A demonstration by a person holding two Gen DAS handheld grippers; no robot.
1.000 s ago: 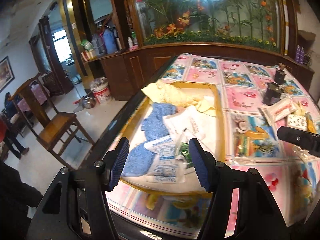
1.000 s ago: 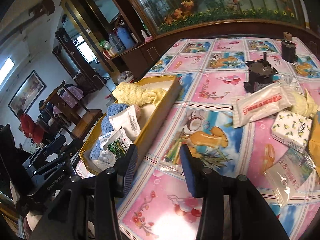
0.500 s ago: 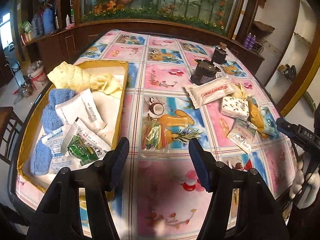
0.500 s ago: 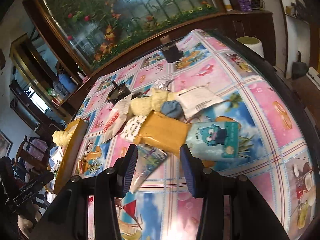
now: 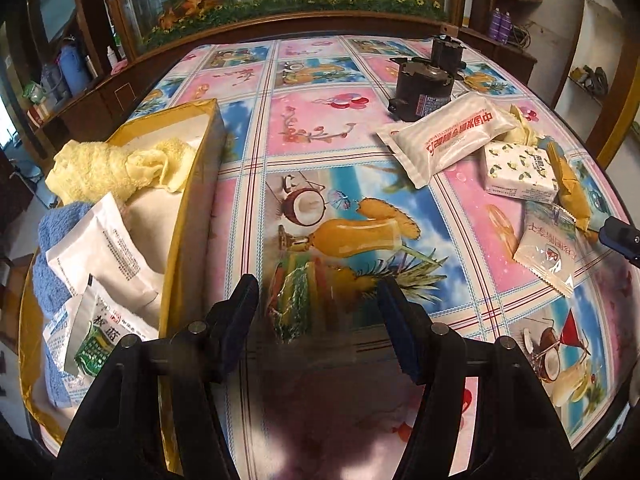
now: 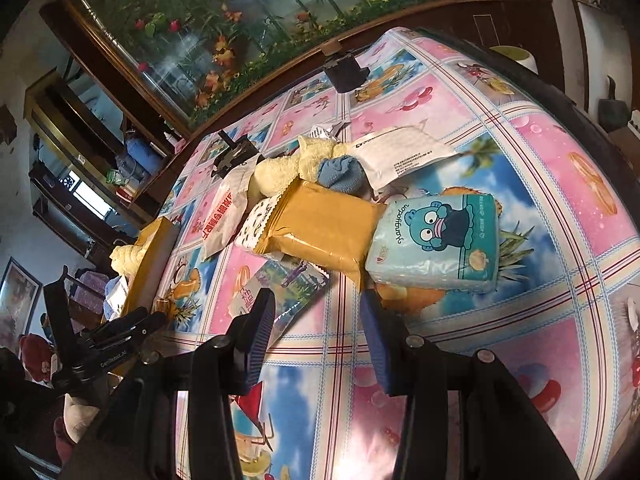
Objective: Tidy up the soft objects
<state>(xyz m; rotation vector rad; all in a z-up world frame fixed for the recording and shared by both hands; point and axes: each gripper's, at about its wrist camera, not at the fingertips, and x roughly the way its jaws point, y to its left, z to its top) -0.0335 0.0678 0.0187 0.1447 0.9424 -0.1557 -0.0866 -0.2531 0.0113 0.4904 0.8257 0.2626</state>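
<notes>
Both grippers are held open and empty over the glossy tablecloth (image 5: 320, 128): the left gripper (image 5: 318, 312) near a crinkly clear wrapper (image 5: 292, 304), the right gripper (image 6: 318, 328) near a flat foil sachet (image 6: 280, 288). Beyond, puffy packets (image 6: 320, 228) are piled; fluffy towels (image 5: 96, 168) are heaped in the gold tray (image 5: 192, 200).

blue towel (image 5: 52, 248): mostly under white packets | right claw (image 5: 620, 236): cut off by frame edge | packet print: unreadable
</notes>
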